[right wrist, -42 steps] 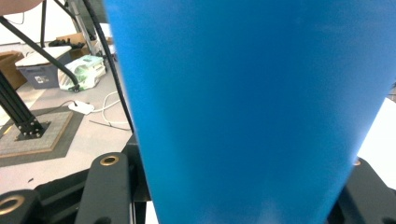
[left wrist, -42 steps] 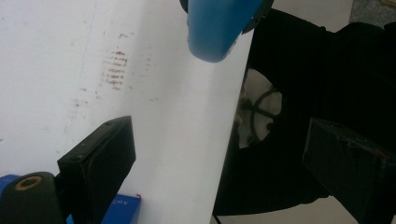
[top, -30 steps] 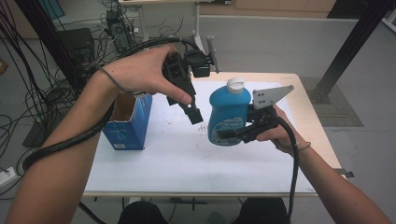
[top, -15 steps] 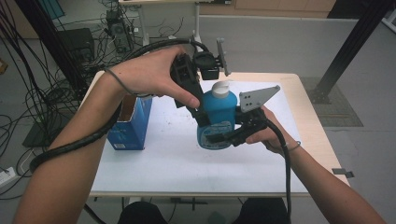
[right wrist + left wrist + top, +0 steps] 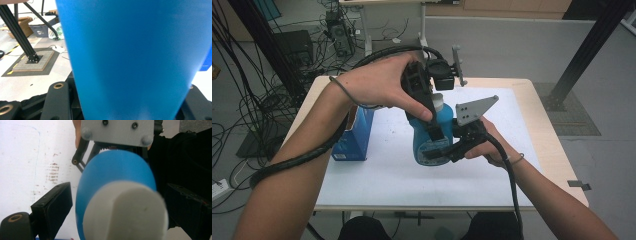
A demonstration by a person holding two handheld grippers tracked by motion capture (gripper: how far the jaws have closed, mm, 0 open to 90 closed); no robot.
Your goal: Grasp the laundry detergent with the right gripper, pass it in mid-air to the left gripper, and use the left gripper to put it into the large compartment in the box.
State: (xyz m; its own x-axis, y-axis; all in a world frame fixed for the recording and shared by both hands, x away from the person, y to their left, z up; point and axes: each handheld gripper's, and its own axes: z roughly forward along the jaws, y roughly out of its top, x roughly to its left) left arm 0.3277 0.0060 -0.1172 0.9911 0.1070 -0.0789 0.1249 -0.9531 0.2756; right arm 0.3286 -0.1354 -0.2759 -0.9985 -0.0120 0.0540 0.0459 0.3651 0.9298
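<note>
— Looking down from the high view, what holds the blue bottle [image 5: 427, 142]?
— It's over the white mat [image 5: 522, 165]; the right gripper [image 5: 447, 150] is clamped on its body, the left gripper [image 5: 435, 131] poised at the neck.

— And the left gripper view?
— Jaws apart, flanking the white cap [image 5: 125, 212] without touching.

— The right gripper view?
— Both jaws press the smooth blue wall. Rigid plastic, probably slippery and weighty if full; I'd take the cap squarely.

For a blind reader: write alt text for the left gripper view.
A blue bottle with a white cap, seen from above, sits between the left claw's open black jaws over a white table, held from the far side by the right claw.
</note>
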